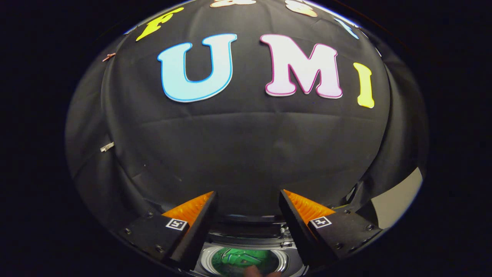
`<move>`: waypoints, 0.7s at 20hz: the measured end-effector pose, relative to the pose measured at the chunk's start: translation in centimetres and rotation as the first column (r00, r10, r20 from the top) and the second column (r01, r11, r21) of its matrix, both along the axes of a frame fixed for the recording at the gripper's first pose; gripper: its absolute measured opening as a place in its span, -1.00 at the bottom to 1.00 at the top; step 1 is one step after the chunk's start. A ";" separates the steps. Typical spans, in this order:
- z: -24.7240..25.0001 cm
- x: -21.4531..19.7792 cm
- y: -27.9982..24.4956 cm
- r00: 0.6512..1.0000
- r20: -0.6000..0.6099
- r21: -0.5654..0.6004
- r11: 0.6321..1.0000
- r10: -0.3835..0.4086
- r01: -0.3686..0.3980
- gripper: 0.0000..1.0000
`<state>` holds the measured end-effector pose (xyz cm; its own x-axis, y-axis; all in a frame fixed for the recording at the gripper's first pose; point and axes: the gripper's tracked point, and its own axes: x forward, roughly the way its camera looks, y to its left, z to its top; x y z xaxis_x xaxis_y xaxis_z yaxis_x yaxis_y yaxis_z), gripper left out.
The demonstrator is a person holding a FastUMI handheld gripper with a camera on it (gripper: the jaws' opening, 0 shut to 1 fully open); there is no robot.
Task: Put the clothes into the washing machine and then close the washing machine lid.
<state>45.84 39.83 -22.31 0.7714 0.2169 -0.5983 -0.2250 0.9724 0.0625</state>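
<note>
Tongs above the open washer.
I held the tongs (pixel 248 207) wide apart and empty; green clothes (pixel 242 258) lay in the washing machine (pixel 246 240) at lower centre, so I judged closing the lid came next.

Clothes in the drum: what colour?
Green, in the gripper view: clothes below the open tool.

no legible text, brand or number on the washing machine (pixel 246 246) between the fingers. each finger (pixel 192 231) of the gripper (pixel 248 200) carries a small square coded marker (pixel 176 224), a black-and-white pattern, not readable as letters or digits. the fingers stand spread apart, holding nothing.
</note>
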 end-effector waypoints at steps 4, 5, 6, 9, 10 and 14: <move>-0.4 -0.1 0.2 1.000 0.005 0.030 0.999 0.023 -0.023 1.00; -0.4 -0.2 0.4 1.000 0.004 0.043 0.999 0.029 -0.029 1.00; -0.4 -0.4 0.4 0.999 -0.001 0.048 0.998 0.038 -0.038 1.00; -0.3 -0.9 0.1 0.999 -0.005 0.051 0.998 0.042 -0.042 1.00; -0.3 -1.2 0.0 0.999 0.000 0.051 0.998 0.042 -0.042 1.00; 0.1 -3.1 -0.3 0.998 0.029 0.056 0.997 0.058 -0.060 1.00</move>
